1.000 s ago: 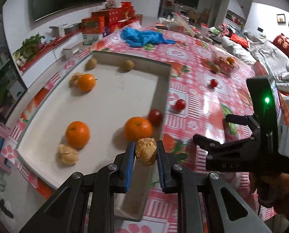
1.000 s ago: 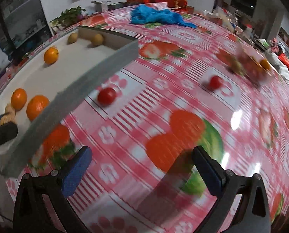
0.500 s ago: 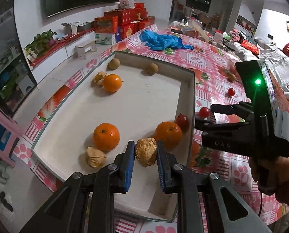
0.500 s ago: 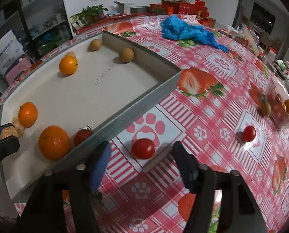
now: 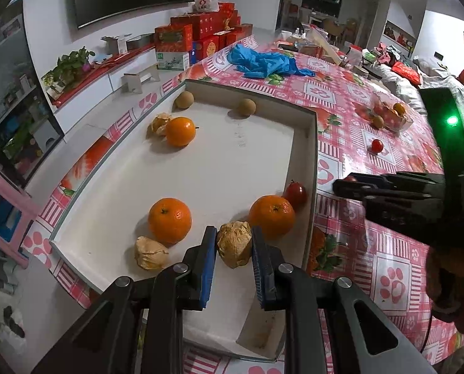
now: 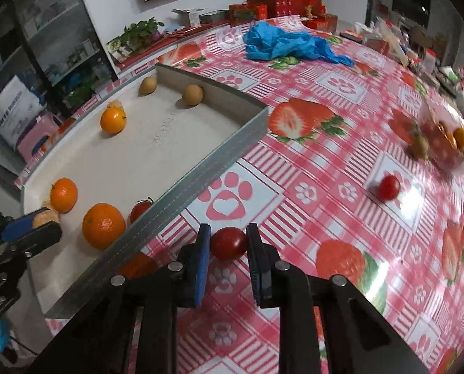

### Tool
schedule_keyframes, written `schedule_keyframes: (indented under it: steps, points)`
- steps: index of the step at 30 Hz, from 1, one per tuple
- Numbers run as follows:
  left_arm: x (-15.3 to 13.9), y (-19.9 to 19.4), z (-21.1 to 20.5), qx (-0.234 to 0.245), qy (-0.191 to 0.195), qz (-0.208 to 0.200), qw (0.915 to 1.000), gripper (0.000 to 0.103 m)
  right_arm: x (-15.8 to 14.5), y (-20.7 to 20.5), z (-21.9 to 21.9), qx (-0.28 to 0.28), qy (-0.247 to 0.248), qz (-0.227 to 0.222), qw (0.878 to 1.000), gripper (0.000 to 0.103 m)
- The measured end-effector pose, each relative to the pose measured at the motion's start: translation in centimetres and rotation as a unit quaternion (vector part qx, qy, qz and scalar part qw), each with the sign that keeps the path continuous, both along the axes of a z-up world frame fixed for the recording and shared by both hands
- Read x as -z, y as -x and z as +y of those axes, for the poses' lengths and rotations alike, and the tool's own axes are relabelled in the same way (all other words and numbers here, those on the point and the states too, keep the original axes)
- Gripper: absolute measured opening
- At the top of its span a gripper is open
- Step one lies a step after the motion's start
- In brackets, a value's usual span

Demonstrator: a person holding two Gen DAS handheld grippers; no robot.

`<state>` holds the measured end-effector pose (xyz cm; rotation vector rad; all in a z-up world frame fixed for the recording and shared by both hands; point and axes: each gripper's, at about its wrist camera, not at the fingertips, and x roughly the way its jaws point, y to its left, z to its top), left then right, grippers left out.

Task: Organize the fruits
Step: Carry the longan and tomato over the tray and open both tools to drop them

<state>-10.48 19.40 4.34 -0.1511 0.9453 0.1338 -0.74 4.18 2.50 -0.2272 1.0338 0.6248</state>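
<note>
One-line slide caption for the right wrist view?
Right gripper shut on a red tomato on the patterned tablecloth, beside the tray.

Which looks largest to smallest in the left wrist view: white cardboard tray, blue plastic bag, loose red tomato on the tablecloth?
1. White cardboard tray
2. Blue plastic bag
3. Loose red tomato

The bag lies farther from the camera, so its true size is unsure.

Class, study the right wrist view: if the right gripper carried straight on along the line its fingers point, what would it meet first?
The right gripper is already shut on a red tomato, so that comes first. Beyond it, probably the patterned tablecloth, since the fingers angle downward; depth is hard to judge.
</note>
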Motion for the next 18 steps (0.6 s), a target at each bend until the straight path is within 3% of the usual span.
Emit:
schedule_keyframes:
  steps: [7, 18]
  points:
    - [0.4, 0.0, 0.4, -0.011, -0.003, 0.003, 0.9999, 0.023, -1.4, 0.4, -0.6, 0.009, -0.013, -0.001, 1.000, 0.025]
    - [0.4, 0.0, 0.8, -0.021, -0.023, -0.002, 0.9995, 0.023, -3.6, 1.6, 1.9, -0.020, -0.019, -0.017, 0.999, 0.025]
